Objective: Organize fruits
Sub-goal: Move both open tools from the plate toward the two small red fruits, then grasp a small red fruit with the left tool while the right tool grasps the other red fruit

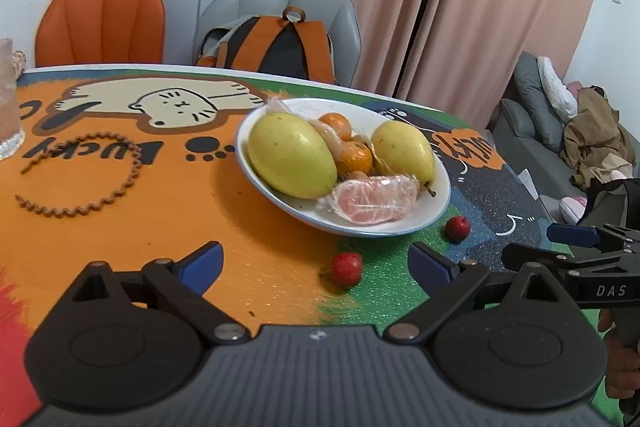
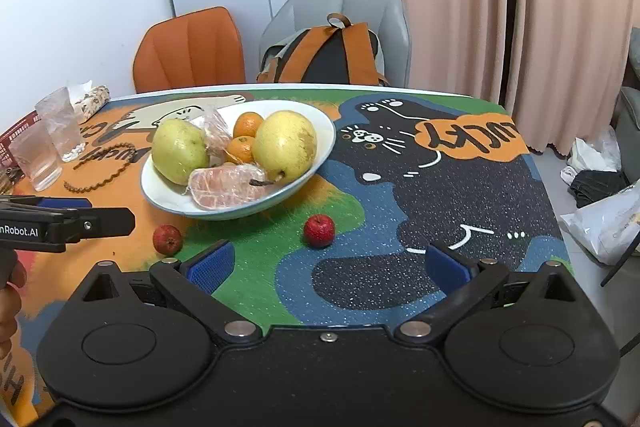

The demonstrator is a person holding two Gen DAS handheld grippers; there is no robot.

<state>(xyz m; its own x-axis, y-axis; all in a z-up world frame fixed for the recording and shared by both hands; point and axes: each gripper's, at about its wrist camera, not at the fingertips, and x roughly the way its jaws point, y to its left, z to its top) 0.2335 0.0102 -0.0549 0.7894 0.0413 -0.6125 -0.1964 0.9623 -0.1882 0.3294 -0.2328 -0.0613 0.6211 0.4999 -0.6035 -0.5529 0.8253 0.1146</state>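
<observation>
1. Both the left gripper (image 1: 316, 265) and the right gripper (image 2: 330, 265) are held spread wide and empty, apparently ready for pickup.
2. Two red fruits (image 2: 319, 230) (image 2: 167, 239) are left on the table (image 2: 460, 195), just outside the white bowl (image 2: 320, 151) where the larger fruits are gathered.

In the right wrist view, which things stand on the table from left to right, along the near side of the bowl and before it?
Drinking glasses → darker red fruit → white bowl → brighter red fruit.
</observation>
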